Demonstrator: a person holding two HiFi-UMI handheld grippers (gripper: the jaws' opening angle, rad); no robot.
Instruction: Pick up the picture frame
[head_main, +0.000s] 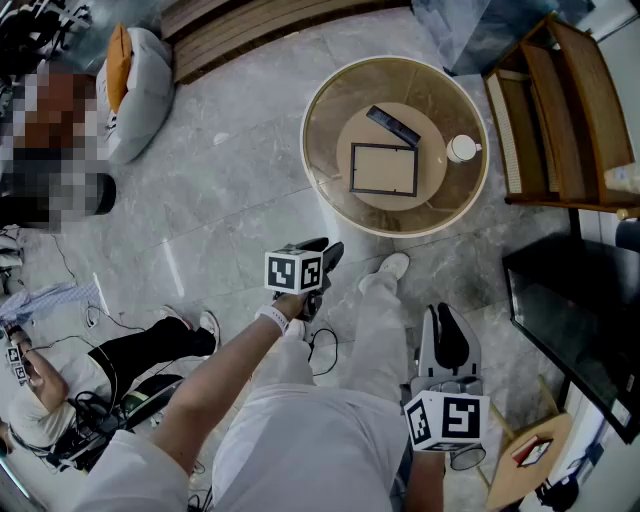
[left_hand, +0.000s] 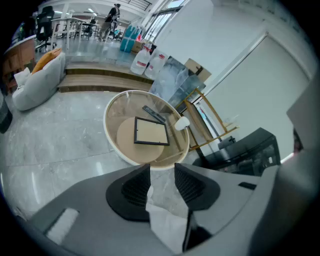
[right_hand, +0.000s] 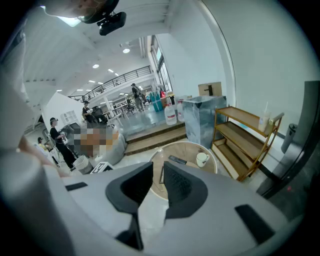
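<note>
The picture frame (head_main: 383, 169) has a black border and a pale insert. It lies flat in the middle of a round glass-topped table (head_main: 330, 190). A black remote (head_main: 393, 126) and a white cup (head_main: 461, 148) lie beside it. My left gripper (head_main: 330, 252) is held above the floor, short of the table, pointing at it. In the left gripper view the frame (left_hand: 151, 131) lies ahead of the gripper (left_hand: 162, 175), whose jaws stand apart with nothing between them. My right gripper (head_main: 445, 318) hangs lower, near my hip. Its jaws (right_hand: 157, 182) show a narrow empty gap and hide most of the frame.
A wooden shelf rack (head_main: 560, 110) stands right of the table, with a black cabinet (head_main: 575, 320) nearer me. A grey beanbag (head_main: 135, 90) and wooden steps (head_main: 250, 35) lie at the back left. A person (head_main: 60, 380) sits on the floor at left among cables.
</note>
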